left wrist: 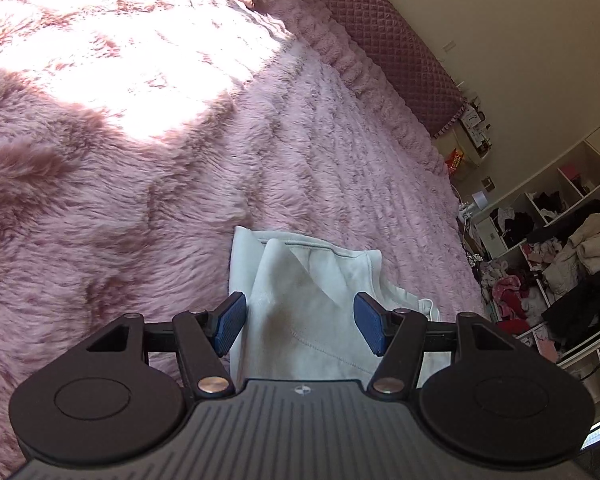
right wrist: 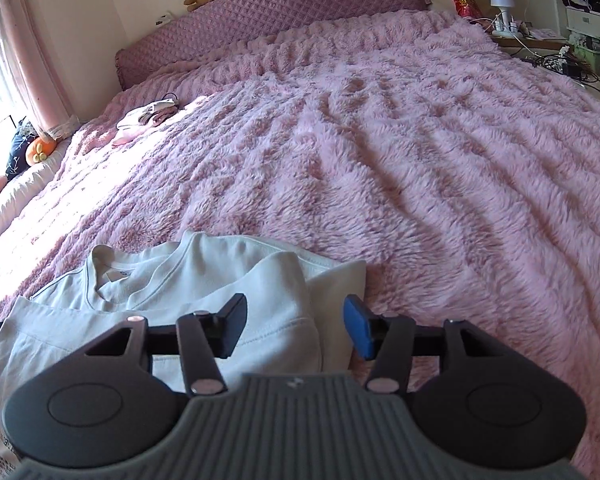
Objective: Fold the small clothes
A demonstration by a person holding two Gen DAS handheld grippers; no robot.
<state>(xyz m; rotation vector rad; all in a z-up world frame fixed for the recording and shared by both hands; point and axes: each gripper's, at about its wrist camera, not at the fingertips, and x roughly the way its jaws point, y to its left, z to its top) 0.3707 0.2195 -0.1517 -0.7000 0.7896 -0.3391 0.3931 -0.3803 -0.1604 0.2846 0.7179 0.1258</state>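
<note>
The pale shirt (right wrist: 188, 276) lies on the near part of the fluffy pink blanket (right wrist: 420, 160), partly folded, with one side laid over the middle and the neckline facing away.

On the left, the left gripper (left wrist: 300, 320) hovers above the shirt's folded part with its jaws spread wide; the blue pads (left wrist: 231, 320) stand on either side of the cloth below and press on nothing. On the right, the right gripper (right wrist: 296, 326) hangs over the shirt's right edge, jaws apart and empty too, one finger over the cloth and the other over the blanket.

The shirt (left wrist: 300, 280) looks like soft, light knit cotton, limp rather than stiff, so it will likely sag and drape from whatever point is pinched. It is not fragile and probably not slippery, though the deep pile under it may drag on the cloth and pull a fold askew. The best holds seem to be the thicker parts: the hem with its stitched seam, the folded edge, or the shoulder seams near the collar (right wrist: 112, 280), taken at two matching corners so the layer lifts evenly.
</note>
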